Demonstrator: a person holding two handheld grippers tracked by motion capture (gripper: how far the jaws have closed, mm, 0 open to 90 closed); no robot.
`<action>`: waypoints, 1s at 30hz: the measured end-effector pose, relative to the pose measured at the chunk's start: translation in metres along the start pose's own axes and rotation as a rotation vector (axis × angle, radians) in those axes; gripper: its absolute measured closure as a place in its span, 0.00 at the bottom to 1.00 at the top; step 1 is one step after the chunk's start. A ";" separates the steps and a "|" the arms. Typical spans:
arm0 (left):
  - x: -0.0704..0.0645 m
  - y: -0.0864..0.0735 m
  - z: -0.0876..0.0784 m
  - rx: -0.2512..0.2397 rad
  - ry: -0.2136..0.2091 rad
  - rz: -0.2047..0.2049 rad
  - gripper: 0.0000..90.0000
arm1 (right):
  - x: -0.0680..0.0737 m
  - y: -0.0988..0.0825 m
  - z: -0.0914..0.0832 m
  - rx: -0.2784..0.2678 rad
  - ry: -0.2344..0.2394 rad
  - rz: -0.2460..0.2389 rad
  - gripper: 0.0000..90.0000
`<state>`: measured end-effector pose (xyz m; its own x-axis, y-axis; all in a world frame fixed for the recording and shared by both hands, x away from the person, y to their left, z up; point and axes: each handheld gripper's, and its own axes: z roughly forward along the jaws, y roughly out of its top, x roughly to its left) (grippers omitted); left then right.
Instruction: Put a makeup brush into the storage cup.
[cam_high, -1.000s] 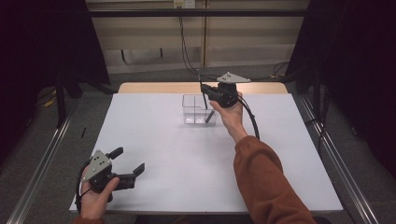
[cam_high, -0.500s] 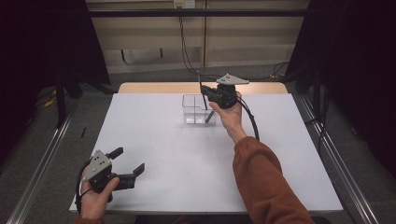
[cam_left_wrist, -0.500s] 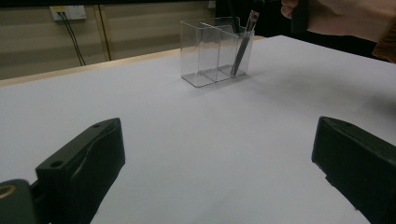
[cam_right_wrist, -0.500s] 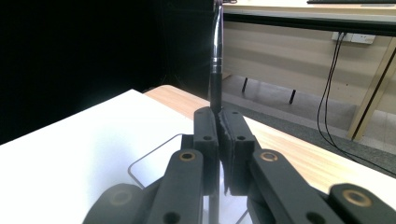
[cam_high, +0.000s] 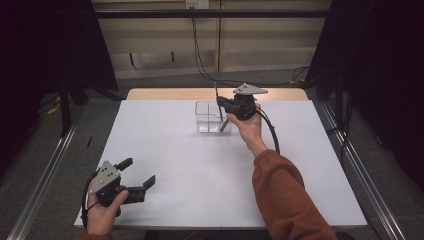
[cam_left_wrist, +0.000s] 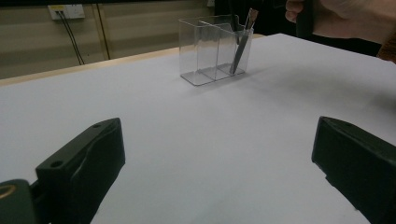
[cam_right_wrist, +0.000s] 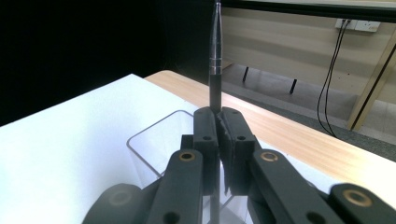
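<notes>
A clear plastic organizer (cam_high: 206, 120) with compartments stands at the far middle of the white table. A thin brush (cam_left_wrist: 241, 46) leans in its end compartment. My right gripper (cam_high: 220, 103) hovers over the organizer's right end, shut on a dark slim pen (cam_right_wrist: 215, 56) that it holds upright; the organizer's rim (cam_right_wrist: 154, 133) lies just under the jaws. My left gripper (cam_high: 138, 171) rests near the table's front left corner, open with nothing between its jaws, far from the organizer (cam_left_wrist: 205, 51).
The white sheet (cam_high: 200, 170) covers the table, with a strip of bare wood (cam_high: 165, 94) along the far edge. Metal rails (cam_high: 45, 175) run along both sides. A person's orange sleeve (cam_high: 285, 195) reaches across the right half.
My right gripper has sunk slightly with the pen over the organizer. The left gripper has stayed where it was.
</notes>
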<state>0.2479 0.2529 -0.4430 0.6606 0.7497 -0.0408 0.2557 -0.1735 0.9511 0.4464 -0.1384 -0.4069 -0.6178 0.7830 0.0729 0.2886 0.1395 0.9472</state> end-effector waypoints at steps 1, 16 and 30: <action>0.000 0.000 0.000 0.001 0.001 -0.001 0.03 | 0.000 -0.001 0.000 0.003 0.000 0.001 0.95; 0.000 0.000 0.000 0.002 0.000 0.003 0.03 | -0.002 -0.011 -0.001 0.042 0.006 0.018 0.94; 0.000 0.000 0.000 0.002 0.003 -0.003 0.03 | -0.002 -0.013 0.000 0.045 0.000 0.023 0.84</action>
<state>0.2482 0.2532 -0.4434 0.6578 0.7520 -0.0429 0.2589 -0.1723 0.9504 0.4441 -0.1418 -0.4193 -0.6103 0.7865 0.0947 0.3357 0.1485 0.9302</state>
